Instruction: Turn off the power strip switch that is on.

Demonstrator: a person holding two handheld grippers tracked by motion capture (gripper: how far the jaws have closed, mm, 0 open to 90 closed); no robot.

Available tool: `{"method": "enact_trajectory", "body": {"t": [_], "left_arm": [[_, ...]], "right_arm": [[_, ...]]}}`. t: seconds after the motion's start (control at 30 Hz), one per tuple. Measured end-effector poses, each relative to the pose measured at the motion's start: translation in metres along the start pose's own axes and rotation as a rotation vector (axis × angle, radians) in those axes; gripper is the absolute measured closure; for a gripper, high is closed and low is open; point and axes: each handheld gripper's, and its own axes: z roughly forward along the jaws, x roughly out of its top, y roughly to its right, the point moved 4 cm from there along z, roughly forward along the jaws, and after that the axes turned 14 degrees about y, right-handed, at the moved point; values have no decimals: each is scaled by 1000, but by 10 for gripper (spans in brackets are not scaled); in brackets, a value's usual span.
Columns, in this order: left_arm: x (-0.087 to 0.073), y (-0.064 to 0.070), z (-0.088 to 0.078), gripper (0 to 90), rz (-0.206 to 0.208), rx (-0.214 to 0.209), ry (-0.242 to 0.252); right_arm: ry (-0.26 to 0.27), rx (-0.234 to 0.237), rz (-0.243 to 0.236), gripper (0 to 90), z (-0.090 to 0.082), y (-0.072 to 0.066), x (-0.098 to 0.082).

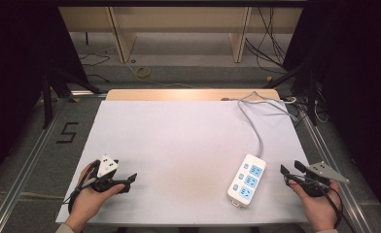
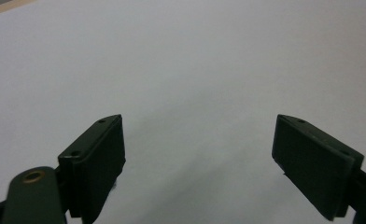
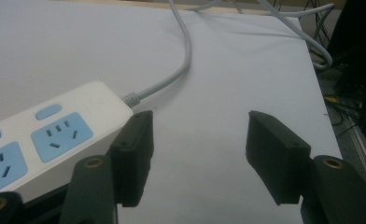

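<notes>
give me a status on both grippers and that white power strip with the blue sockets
Left gripper open, holding nothing. Right gripper open beside the white power strip with blue sockets, not touching. Grey cord trails away; nothing between.

power strip [image 3: 45,135]: near end cut off by right gripper view's left edge | grey cord [image 1: 256,121]: far end ran off the table, plug unseen | socket markings: too small to read

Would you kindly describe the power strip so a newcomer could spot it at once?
Look at the white table and go to its near right corner. There lies the power strip, just left of the right tongs. It is white with three blue sockets, and a grey cable trails from its far end.
</notes>
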Motion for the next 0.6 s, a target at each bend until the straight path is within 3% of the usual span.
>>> {"method": "enact_trajectory", "body": {"t": [0.1, 0.37, 0.6], "left_arm": [[0, 0, 0, 173, 4, 0, -1], [-1, 0, 0, 178, -14, 0, 1], [0, 1, 1, 181, -8, -6, 0]], "right_arm": [[-7, 7, -13, 507, -1, 0, 0], [-72, 23, -106, 864, -7, -6, 9], [-106, 38, -145, 900, -7, -9, 17]]}}
